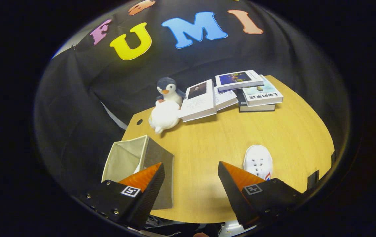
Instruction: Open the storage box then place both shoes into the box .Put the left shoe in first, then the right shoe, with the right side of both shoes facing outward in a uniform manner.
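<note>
Shoe [258,162] heel behind fingers [237,177]

Tool [191,174]: two wedge-shaped fingers [141,179] tapering to pointed tips, faces finely ribbed. Each finger seated on black angular block. Each block carries small square white tag printed with black fiducial pattern. Left block shows small round screws along lower edge. Wide gap between fingers, nothing pressed between them.
</note>
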